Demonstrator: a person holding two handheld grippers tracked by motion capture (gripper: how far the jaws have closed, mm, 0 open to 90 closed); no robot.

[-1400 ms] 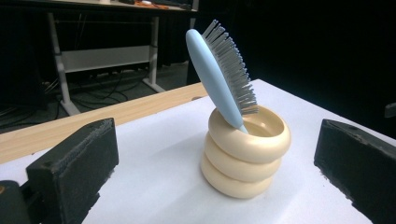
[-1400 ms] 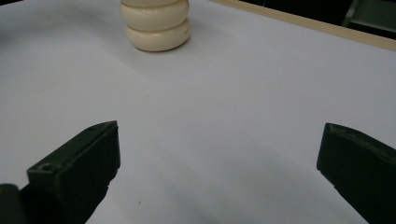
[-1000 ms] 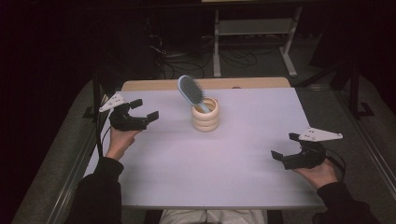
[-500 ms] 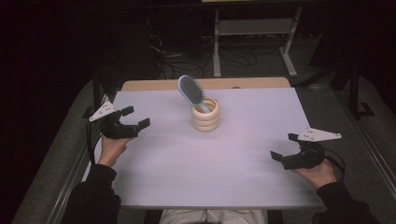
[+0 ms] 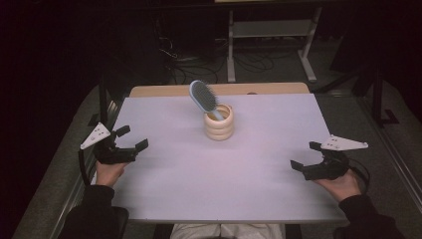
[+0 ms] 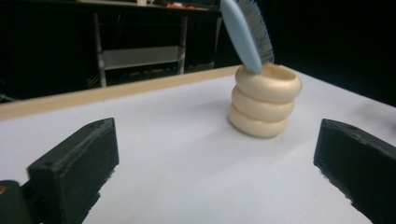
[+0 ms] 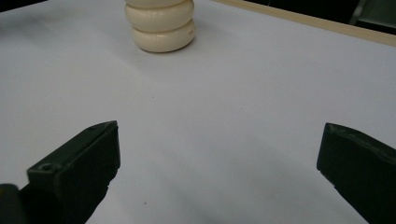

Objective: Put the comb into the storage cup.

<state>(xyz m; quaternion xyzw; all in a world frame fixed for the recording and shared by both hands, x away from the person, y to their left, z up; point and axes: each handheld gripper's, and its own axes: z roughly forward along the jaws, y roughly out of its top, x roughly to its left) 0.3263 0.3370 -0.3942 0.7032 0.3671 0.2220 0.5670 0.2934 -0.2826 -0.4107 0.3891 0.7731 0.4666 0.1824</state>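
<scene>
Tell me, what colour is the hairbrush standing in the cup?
Light blue. The hairbrush shows best in the left gripper view, standing in the cream cup.

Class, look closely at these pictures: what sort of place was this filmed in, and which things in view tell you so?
Probably a lab or workshop set up for recording. A plain white table stands in a dark room, loose cables trail across the floor behind it, and a bare metal stand sits beyond.

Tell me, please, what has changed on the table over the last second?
The left claw, open and empty, drew back from the cream ringed holder toward the person, along the white table's left edge. The right claw, the holder and the blue hairbrush in it stayed put.
</scene>
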